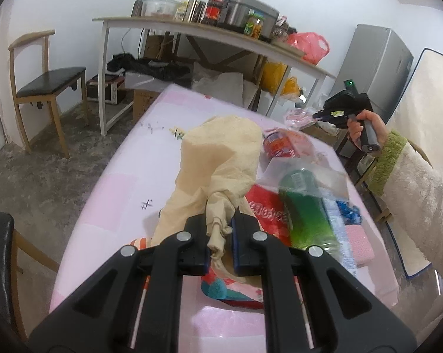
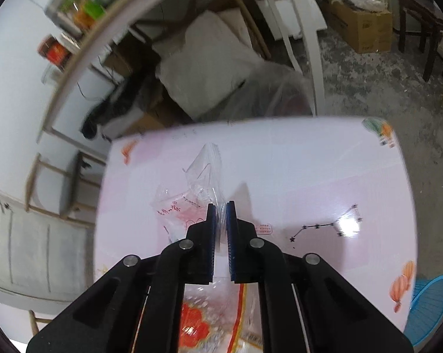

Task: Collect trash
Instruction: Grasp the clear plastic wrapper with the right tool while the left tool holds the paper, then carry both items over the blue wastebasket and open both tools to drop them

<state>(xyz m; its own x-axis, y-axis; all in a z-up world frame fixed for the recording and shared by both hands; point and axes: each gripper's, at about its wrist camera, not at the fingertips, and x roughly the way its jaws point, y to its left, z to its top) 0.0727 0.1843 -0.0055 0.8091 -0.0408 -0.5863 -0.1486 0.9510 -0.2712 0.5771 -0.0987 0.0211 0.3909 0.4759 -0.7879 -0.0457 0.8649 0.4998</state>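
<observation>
My left gripper point(image 1: 220, 229) is shut on a twisted end of a crumpled beige bag point(image 1: 221, 153), which stands up from the pink table point(image 1: 118, 194). To its right lie a green plastic bottle point(image 1: 306, 209), a red packet point(image 1: 267, 214) and an orange-red wrapper point(image 1: 283, 144). In the right wrist view my right gripper point(image 2: 220, 209) is shut on a clear plastic wrapper with red print point(image 2: 189, 194), lifted above the table point(image 2: 309, 176). The left wrist view shows that gripper point(image 1: 317, 115) raised at the table's far right, held by a hand point(image 1: 359, 126), with the wrapper point(image 1: 298, 116) hanging from it.
A wooden chair point(image 1: 44, 85) stands on the floor to the left. A white shelf table point(image 1: 192, 26) loaded with jars and a pot runs along the wall. A blue basket point(image 2: 430, 309) sits beside the table's right edge. Another printed clear packet point(image 2: 197, 320) shows under the right gripper.
</observation>
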